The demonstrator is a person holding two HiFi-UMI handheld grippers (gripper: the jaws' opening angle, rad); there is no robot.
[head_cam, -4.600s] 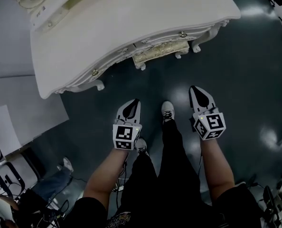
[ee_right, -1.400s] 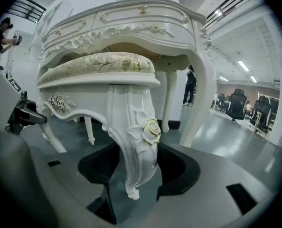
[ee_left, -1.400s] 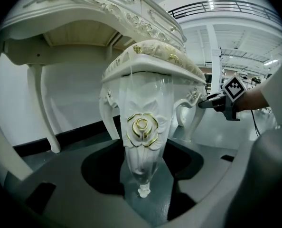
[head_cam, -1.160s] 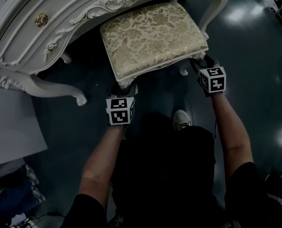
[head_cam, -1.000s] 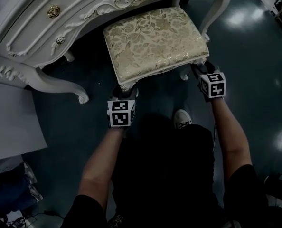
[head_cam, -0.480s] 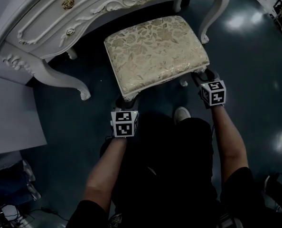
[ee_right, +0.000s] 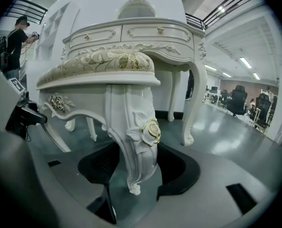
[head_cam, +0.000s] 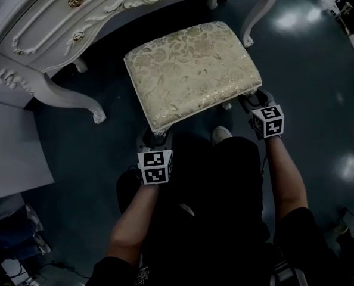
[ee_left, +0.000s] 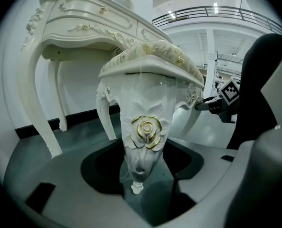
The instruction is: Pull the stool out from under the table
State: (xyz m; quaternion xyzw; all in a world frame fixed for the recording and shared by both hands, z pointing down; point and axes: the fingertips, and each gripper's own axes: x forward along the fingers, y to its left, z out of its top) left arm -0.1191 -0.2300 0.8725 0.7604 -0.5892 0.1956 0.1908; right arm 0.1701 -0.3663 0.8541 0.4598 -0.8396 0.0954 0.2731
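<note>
Two stool (head_cam: pixel 192 70) legs, tight in left tool (head_cam: pixel 155 138) and right tool (head_cam: pixel 252 98)

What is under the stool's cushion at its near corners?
Carved white legs with gold roses: left tongs grip the left front leg, right tongs the right front leg. In the head view the cushion mostly hides them.

Dark glossy floor (head_cam: pixel 320 70), stool (head_cam: pixel 192 70) standing on it, white table (head_cam: pixel 40 22) legs just beside
</note>
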